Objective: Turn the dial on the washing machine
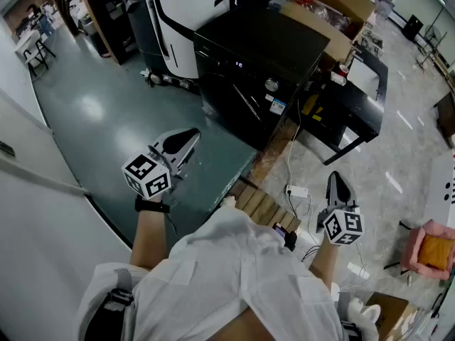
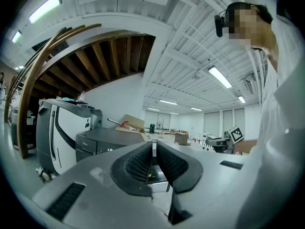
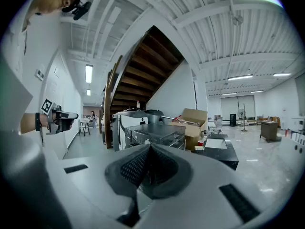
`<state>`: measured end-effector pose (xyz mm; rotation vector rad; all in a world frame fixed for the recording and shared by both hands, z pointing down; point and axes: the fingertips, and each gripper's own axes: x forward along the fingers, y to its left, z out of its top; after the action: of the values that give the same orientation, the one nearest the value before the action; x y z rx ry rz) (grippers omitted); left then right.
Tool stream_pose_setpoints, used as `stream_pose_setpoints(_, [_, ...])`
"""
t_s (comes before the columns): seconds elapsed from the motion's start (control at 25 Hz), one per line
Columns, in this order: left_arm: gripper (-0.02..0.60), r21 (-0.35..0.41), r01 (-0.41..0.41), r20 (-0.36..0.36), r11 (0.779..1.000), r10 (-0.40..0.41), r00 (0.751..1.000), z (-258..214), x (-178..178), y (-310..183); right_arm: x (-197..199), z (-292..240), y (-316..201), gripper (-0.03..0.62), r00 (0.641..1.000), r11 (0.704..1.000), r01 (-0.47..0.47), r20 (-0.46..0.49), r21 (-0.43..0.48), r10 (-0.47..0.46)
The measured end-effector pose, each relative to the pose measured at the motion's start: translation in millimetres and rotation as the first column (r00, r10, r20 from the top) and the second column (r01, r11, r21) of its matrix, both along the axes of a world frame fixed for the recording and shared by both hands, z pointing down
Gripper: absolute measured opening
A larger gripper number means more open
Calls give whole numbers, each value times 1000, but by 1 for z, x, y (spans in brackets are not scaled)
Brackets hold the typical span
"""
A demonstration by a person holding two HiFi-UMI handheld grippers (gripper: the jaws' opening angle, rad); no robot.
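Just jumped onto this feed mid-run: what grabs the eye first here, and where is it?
The black front-loading washing machine dominates the upper middle of the head view, with a small round silver dial on its front control panel. Nearer the person, the left gripper and right gripper hang short of the machine, both with jaws together and nothing between them. An open brown cardboard box lies beyond the machine, at top right.

Bright ceiling tubes overhead; fisheye edges darken.
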<state>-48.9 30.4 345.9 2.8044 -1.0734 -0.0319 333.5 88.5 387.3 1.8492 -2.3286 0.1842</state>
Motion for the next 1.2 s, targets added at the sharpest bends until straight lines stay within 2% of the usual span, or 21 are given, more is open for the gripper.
stream_pose_setpoints(0.4, [17, -28, -21, 4, 999, 21, 1000, 10, 2, -20, 0, 9, -16, 0, 1000, 1000, -6, -7, -28, 5])
stream_pose_setpoints(0.68, [17, -60, -28, 8, 998, 28, 1000, 20, -1, -47, -15, 24, -42, 2, 997, 995, 58, 55, -79, -54])
stream_pose_setpoints(1.04, [17, -90, -23, -18, 996, 22, 1000, 40, -15, -124, -41, 33, -125, 5, 993, 984, 113, -8, -139, -115])
stream_pose_setpoints(1.12, [17, -95, -19, -32, 995, 16, 999, 46, -19, -140, -50, 35, -148, 46, 990, 979, 133, -20, -152, -138])
stream_pose_setpoints(1.2, [17, -101, -16, -47, 995, 11, 999, 51, -25, -156, -61, 33, -172, 49, 988, 979, 145, -25, -143, -150])
